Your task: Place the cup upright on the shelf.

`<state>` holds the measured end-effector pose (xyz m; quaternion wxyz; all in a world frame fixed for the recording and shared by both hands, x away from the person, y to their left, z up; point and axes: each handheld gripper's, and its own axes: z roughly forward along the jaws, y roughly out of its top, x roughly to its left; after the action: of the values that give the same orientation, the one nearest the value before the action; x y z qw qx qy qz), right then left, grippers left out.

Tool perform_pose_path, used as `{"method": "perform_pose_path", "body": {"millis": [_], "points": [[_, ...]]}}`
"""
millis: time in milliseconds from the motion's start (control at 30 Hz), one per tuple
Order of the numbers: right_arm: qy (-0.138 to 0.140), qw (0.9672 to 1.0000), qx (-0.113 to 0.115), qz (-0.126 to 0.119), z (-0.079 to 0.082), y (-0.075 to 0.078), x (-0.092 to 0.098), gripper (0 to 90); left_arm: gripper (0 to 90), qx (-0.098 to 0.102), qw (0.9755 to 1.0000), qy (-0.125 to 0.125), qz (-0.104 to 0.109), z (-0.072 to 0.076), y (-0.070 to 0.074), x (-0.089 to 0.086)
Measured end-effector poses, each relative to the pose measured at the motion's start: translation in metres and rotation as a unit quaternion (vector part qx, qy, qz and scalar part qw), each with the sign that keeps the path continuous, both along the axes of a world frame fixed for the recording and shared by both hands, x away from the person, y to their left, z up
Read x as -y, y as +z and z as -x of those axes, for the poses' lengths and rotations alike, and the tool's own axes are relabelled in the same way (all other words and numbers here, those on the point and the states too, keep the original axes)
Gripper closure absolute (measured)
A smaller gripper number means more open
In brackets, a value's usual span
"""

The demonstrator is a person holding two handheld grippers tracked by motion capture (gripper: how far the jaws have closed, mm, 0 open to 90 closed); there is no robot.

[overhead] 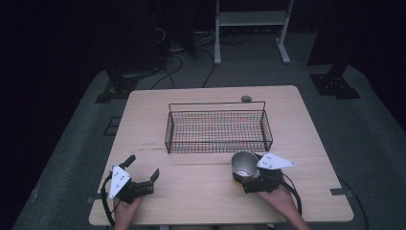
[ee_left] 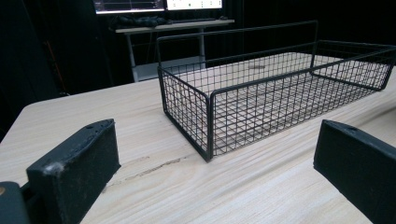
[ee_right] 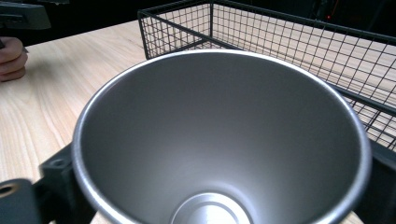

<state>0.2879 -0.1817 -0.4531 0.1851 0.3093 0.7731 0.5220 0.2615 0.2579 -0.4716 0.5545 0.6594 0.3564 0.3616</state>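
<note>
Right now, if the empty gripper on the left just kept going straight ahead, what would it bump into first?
Most likely the wire basket. The left gripper, jaws wide open, points over bare table at the basket's near corner. Nothing lies between, though the gap's depth is hard to judge.

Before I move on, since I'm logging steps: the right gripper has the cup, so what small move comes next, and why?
Probably lift the cup forward over the basket's near wall. The right gripper has its jaws on either side of the cup, the basket sits empty just beyond it, and the left gripper rests open, well aside.
</note>
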Motion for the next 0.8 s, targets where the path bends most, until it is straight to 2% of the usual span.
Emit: {"method": "perform_pose_path", "body": {"millis": [100,200,567,800], "points": [[0.0,1.0,0.005,0.003,-0.0002,0.0003,-0.0012,7.1,0.0,-0.001,1.0,0.0,0.001,-0.0001,0.0,-0.0003],[0.005,1.0,0.001,0.0,-0.0003,0.0001,-0.001,12.4,0.0,0.0,1.0,0.0,0.001,0.0001,0.0,-0.0001],[-0.002,1.0,-0.001,0.008,-0.0008,0.0023,0.0003,12.6,0.0,0.0,1.0,-0.001,0.002,-0.0003,0.0,-0.0004],[0.004,1.0,-0.004,0.003,-0.0016,0.0085,-0.0001,12.7,0.0,0.0,1.0,-0.002,0.002,-0.0004,0.0,-0.0005]]}}
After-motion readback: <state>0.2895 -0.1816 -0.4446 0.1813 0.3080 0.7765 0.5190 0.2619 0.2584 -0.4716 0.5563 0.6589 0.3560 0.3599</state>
